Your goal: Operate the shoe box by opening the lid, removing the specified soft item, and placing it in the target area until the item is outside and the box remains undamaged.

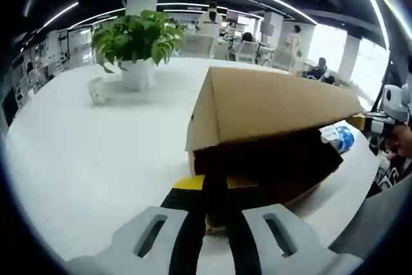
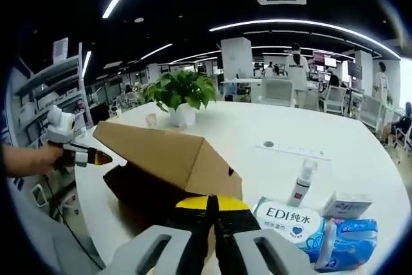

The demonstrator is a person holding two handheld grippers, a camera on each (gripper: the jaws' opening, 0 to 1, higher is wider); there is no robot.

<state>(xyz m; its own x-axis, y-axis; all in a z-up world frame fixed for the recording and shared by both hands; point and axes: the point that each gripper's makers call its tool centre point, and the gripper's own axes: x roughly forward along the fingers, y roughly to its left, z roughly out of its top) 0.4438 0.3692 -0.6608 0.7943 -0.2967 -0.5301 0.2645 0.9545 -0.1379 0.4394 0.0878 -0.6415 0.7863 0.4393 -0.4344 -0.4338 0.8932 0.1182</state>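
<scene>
Close in front of both tools sits the cardboard shoe box (image 1: 270, 140) on the white table (image 1: 84, 159), its lid (image 1: 277, 101) lifted like a tent. Each of the left gripper (image 1: 215, 214) and right gripper (image 2: 212, 214) seems to pinch the box's near edge, jaws together. Cardboard is light and bends easily, so hold gently. Inside is dark; I cannot see the soft thing. Farther off stands a potted plant (image 1: 136, 46).
</scene>
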